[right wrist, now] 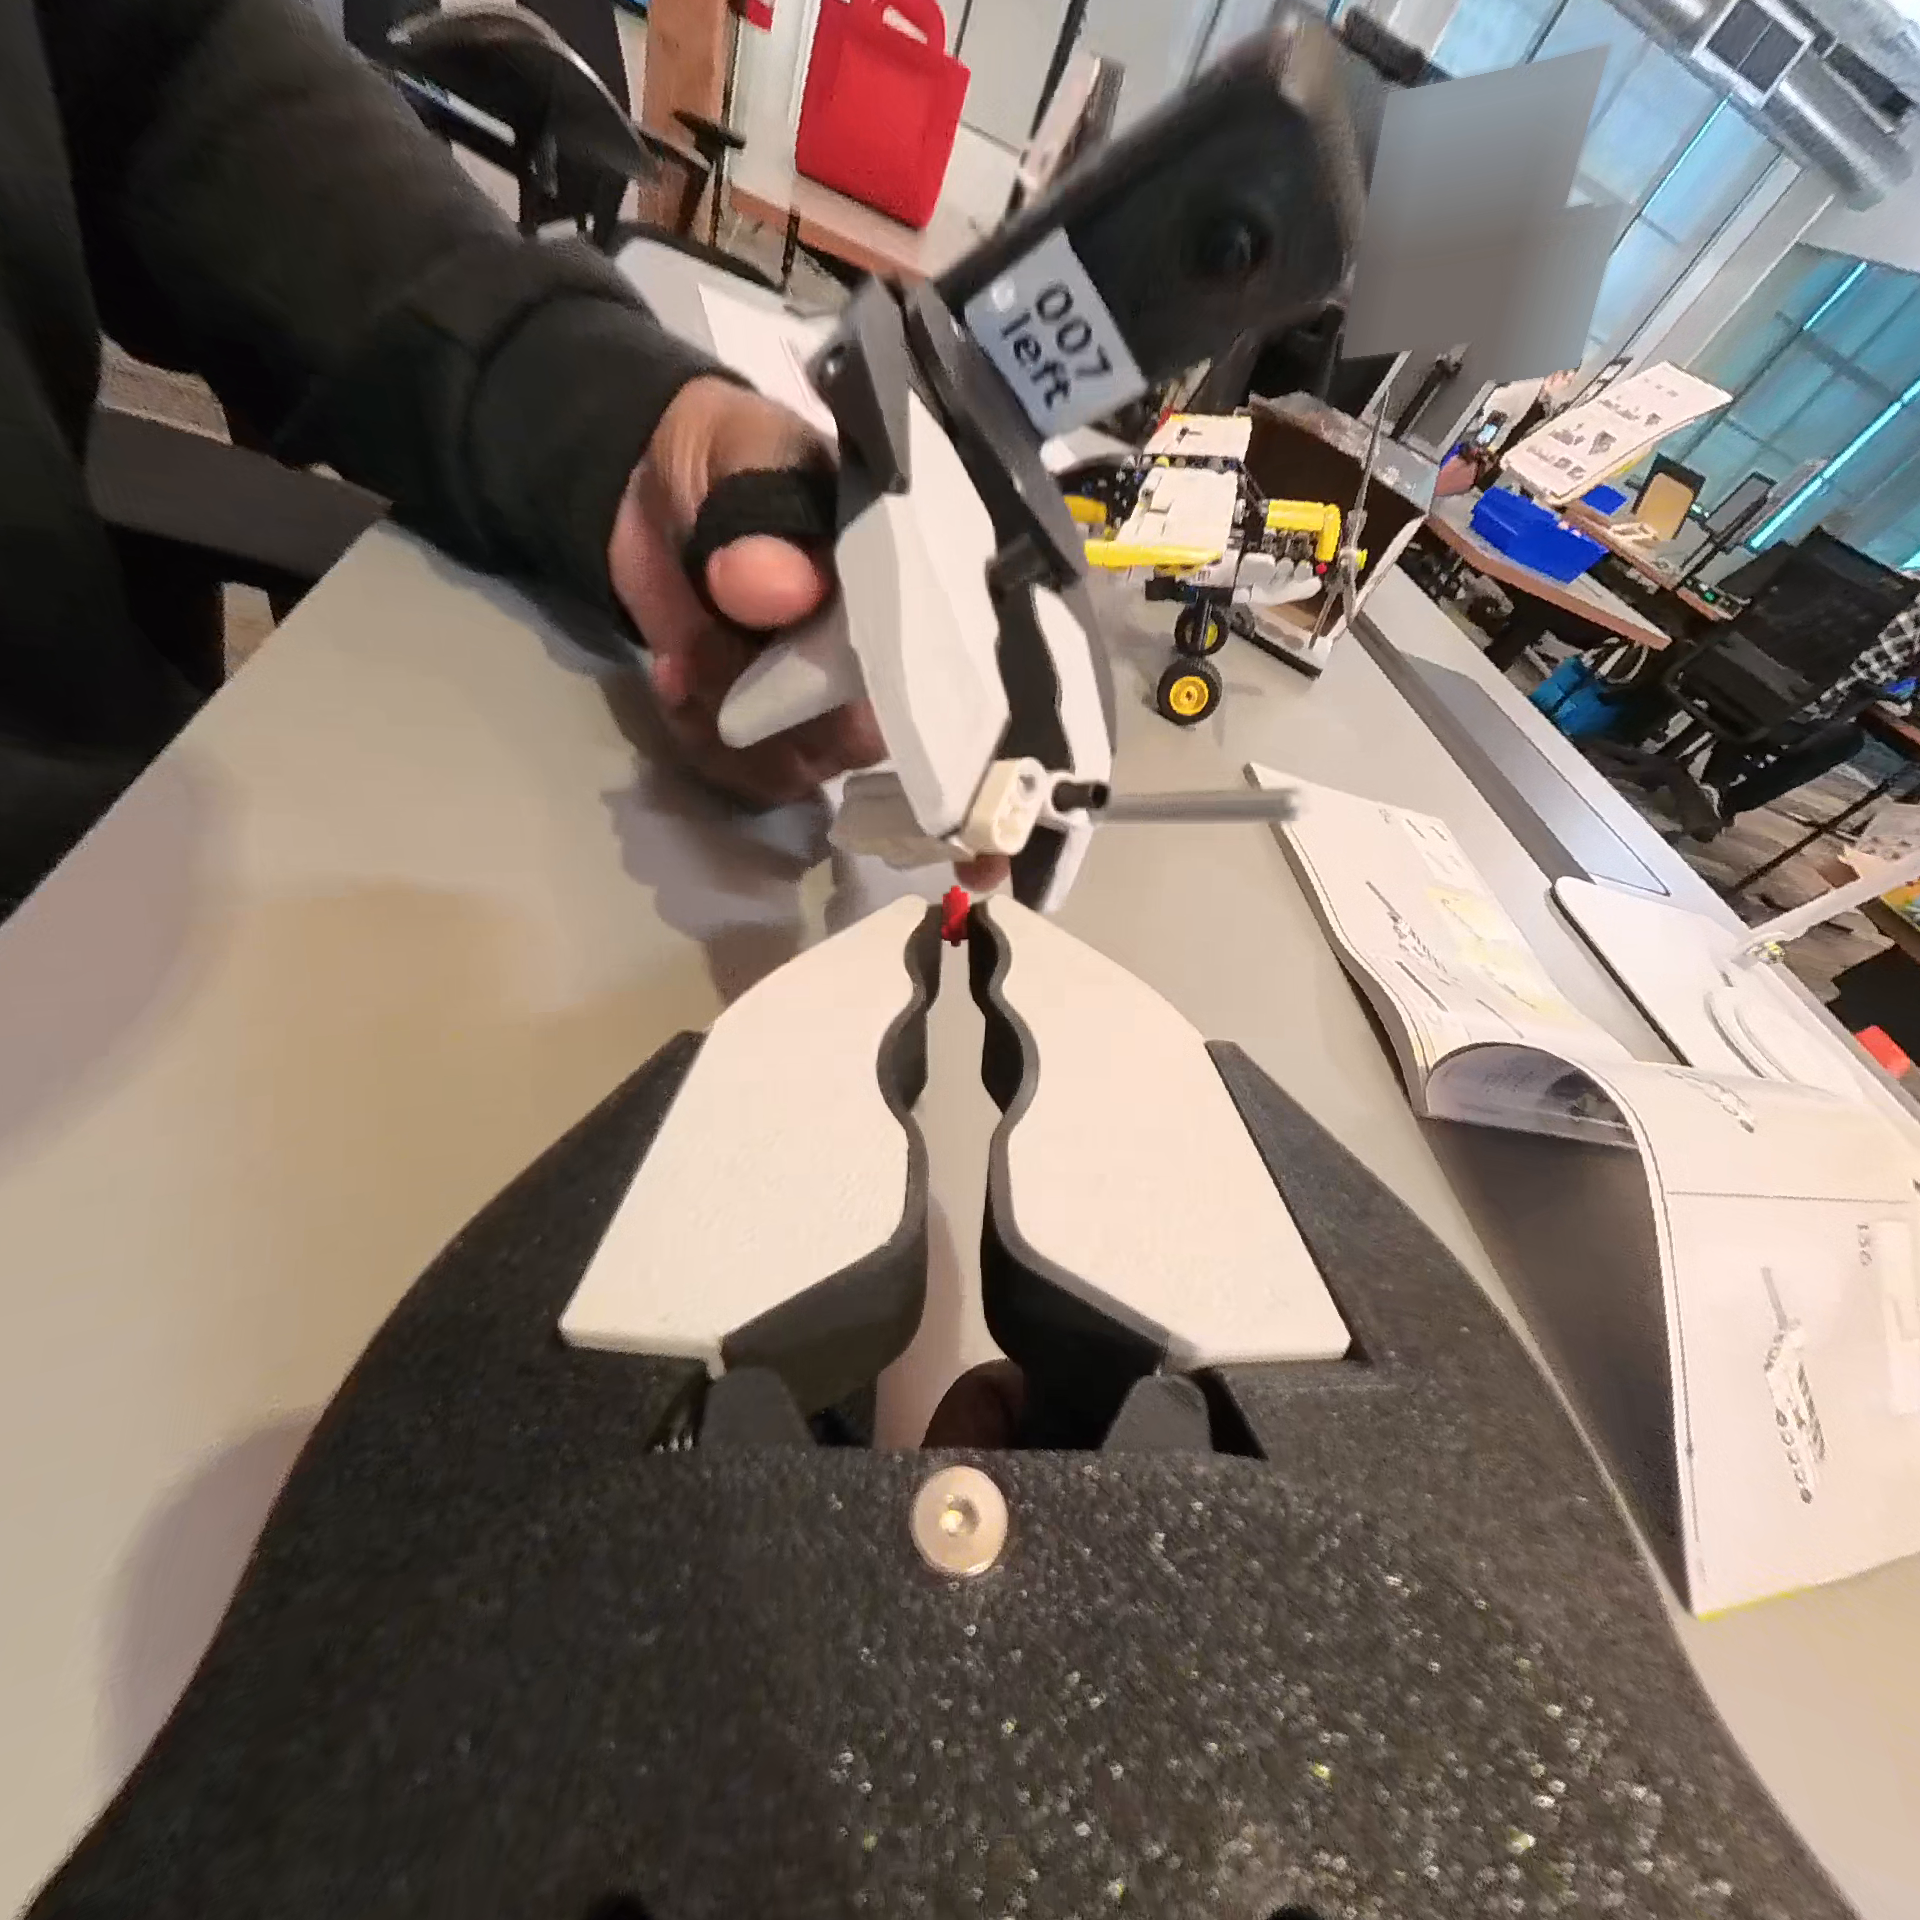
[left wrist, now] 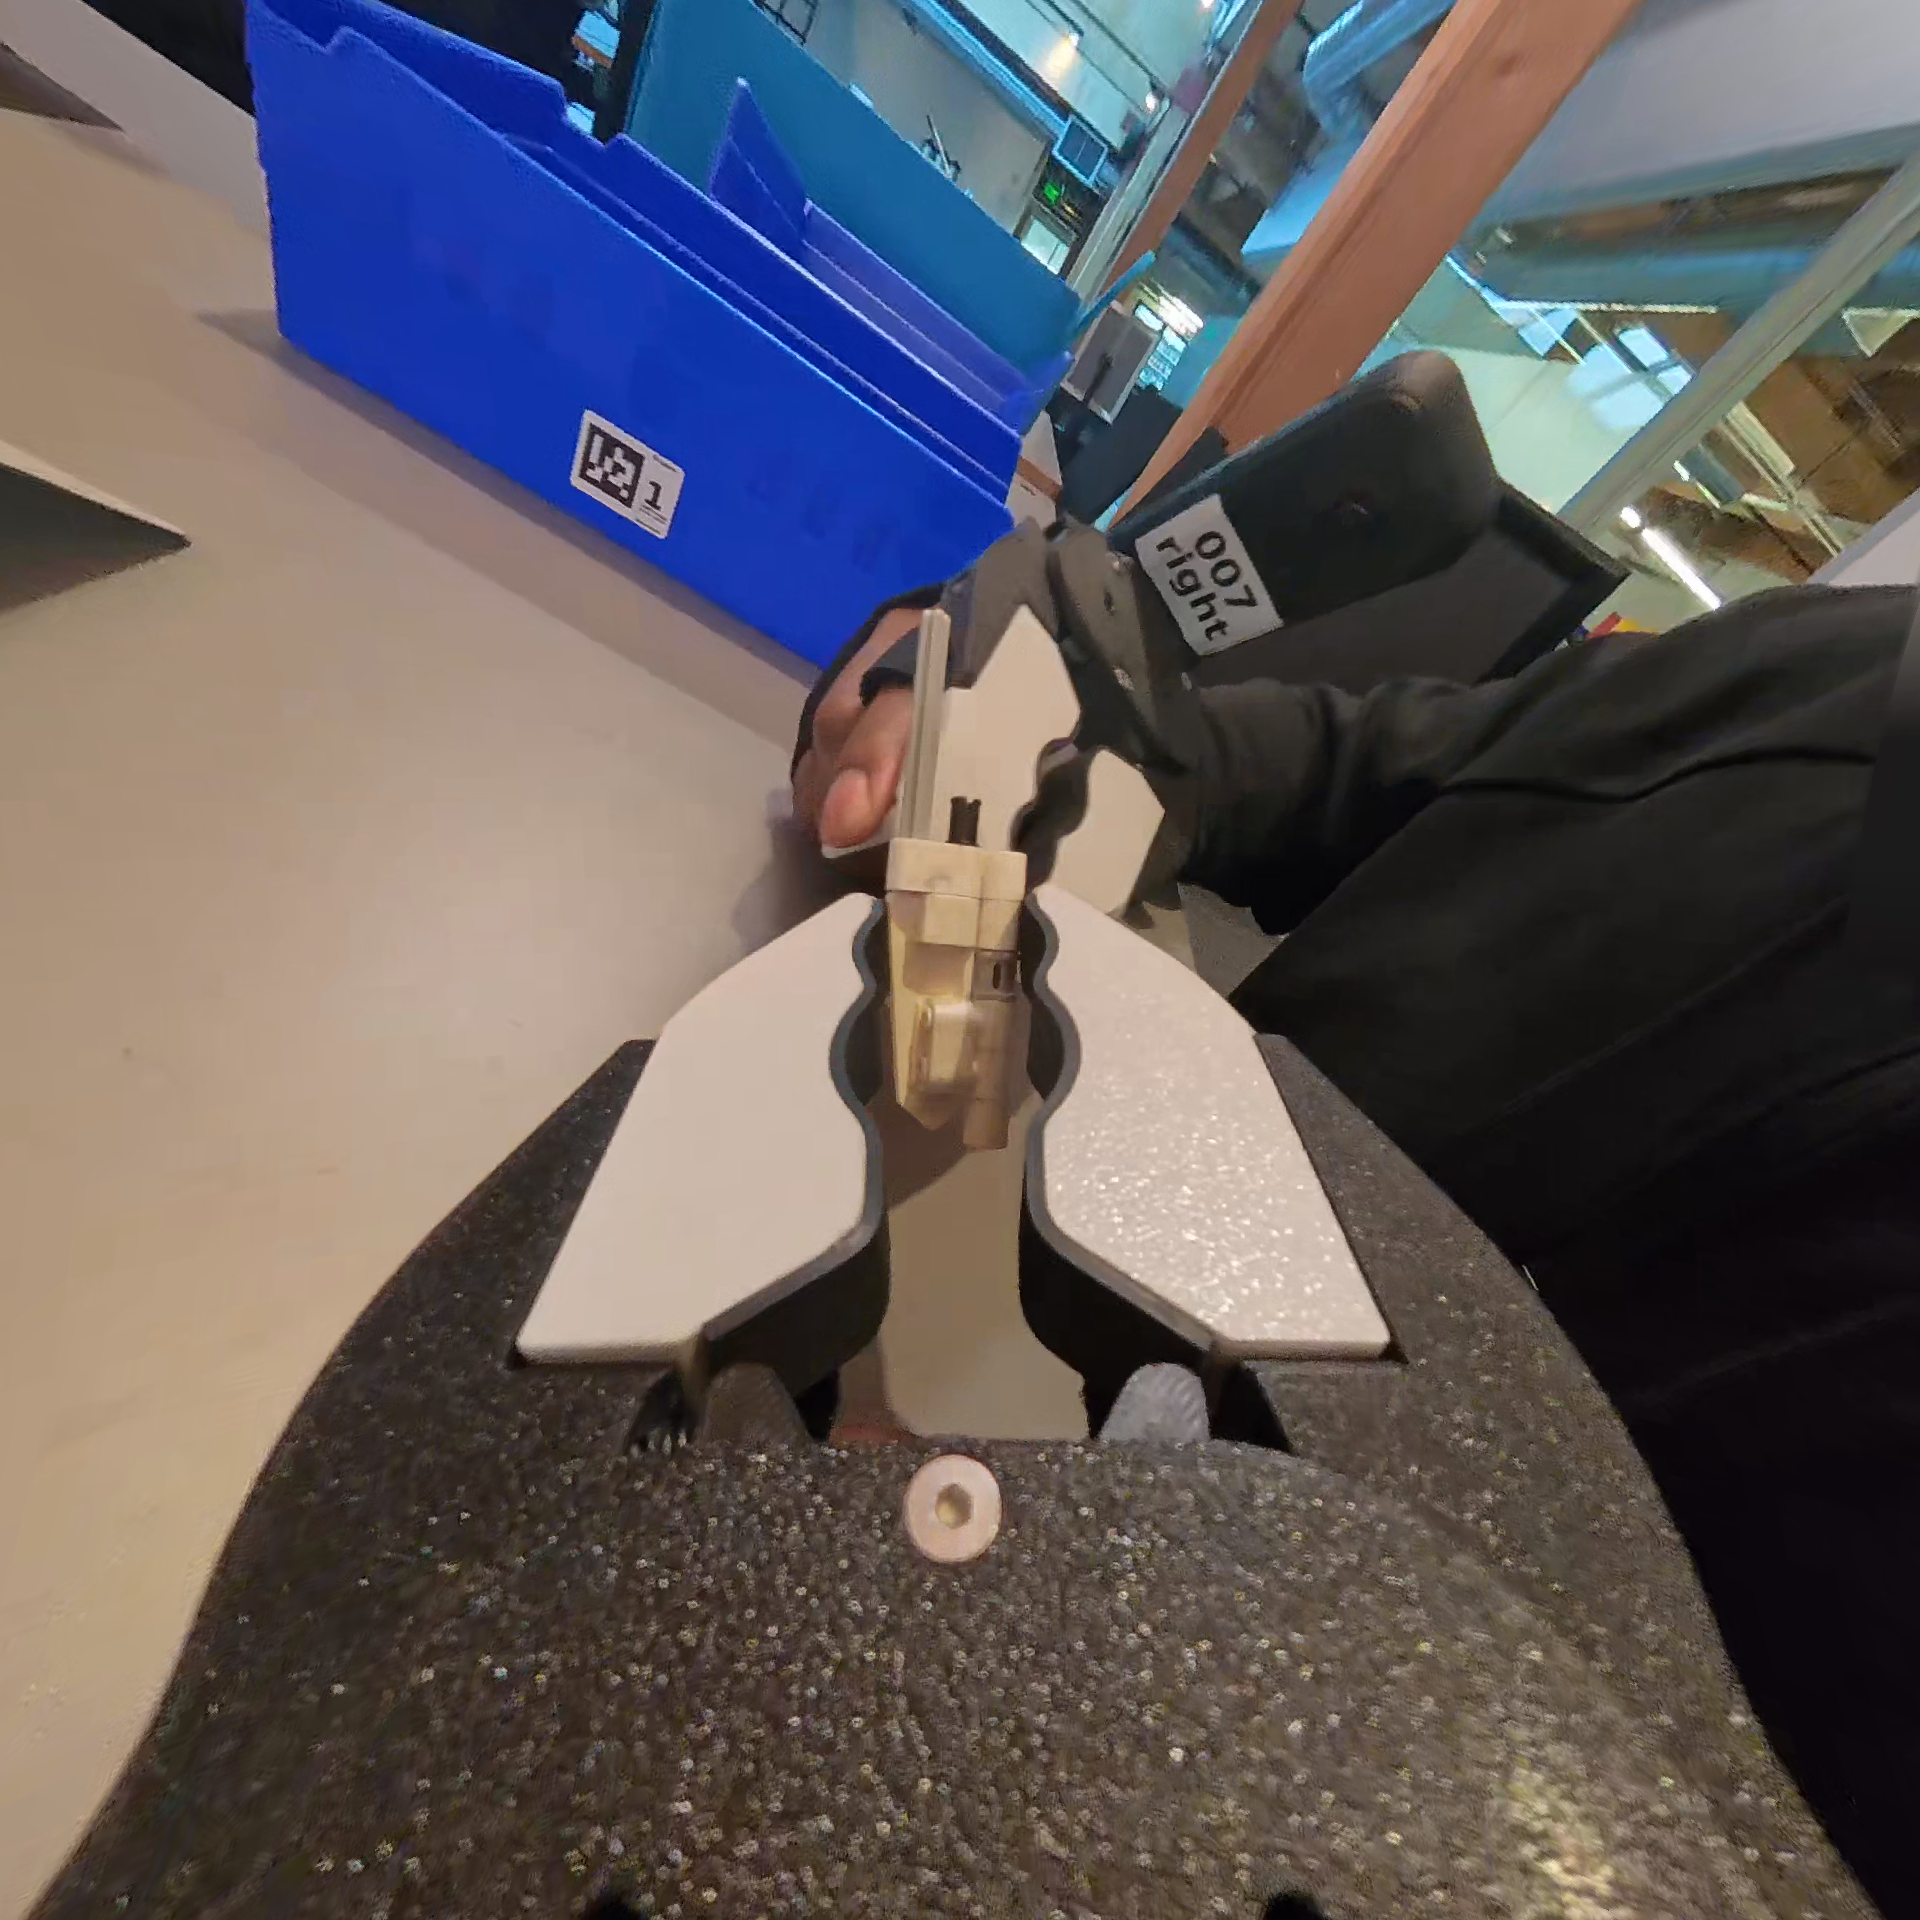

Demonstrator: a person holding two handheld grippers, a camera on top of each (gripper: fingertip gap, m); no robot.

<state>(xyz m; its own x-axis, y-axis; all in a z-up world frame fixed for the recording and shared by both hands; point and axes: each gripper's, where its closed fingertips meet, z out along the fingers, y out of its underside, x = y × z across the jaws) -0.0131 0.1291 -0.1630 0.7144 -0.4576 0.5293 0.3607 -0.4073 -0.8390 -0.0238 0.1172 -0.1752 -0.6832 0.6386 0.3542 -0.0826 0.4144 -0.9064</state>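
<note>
My left gripper [left wrist: 956, 920] is shut on a cream-white brick assembly [left wrist: 951, 987]. A grey axle [left wrist: 928, 727] and a short black pin [left wrist: 966, 816] stick out of its far end. The right wrist view shows the same assembly [right wrist: 1013, 812] clamped in the left gripper's fingers, with the axle [right wrist: 1195, 804] pointing right. My right gripper [right wrist: 953, 922] is nearly closed and pinches a small red pin [right wrist: 952, 925] at its fingertips, just below the white assembly. Both grippers are held close together above the grey table [left wrist: 312, 831].
A blue bin [left wrist: 623, 364] with a marker tag stands at the back of the table. An open instruction booklet [right wrist: 1507, 997] lies to the right. A white and yellow model vehicle [right wrist: 1216, 520] stands behind it. A person's dark sleeves [right wrist: 364, 312] reach in. Left and right tips are no more than a few centimetres apart.
</note>
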